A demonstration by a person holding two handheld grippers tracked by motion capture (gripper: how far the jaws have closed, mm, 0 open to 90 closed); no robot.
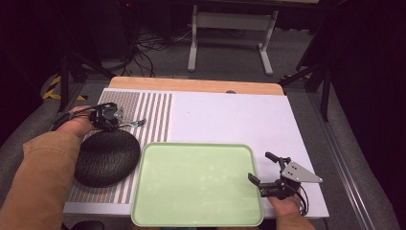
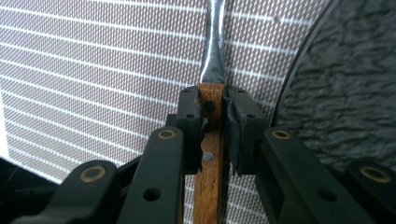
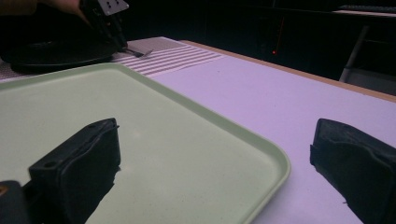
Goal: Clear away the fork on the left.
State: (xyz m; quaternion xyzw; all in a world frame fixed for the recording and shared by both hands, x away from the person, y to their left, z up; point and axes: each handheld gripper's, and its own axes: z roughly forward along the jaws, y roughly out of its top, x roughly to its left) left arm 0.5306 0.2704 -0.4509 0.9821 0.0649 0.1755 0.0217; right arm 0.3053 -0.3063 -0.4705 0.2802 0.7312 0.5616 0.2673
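My left gripper (image 1: 118,122) is shut on the wooden handle of a fork (image 1: 135,123) at the far left of the table. In the left gripper view both pads of the left gripper (image 2: 214,100) press the brown riveted handle (image 2: 208,154). The fork's metal neck (image 2: 214,56) runs forward over the striped mat (image 2: 93,70). A round black textured plate (image 1: 105,158) lies just beside it. My right gripper (image 1: 259,166) stands open at the right rim of the pale green tray (image 1: 196,184). One of its jaws is over the tray (image 3: 154,140) and the other over the table.
The striped mat (image 1: 153,115) covers the left part of the white tabletop (image 1: 230,120). A wooden strip (image 1: 191,85) borders the table's far edge. Beyond it, a grey desk frame (image 1: 230,28) and cables lie on the floor. A brown sleeve (image 1: 38,182) comes in at the lower left.
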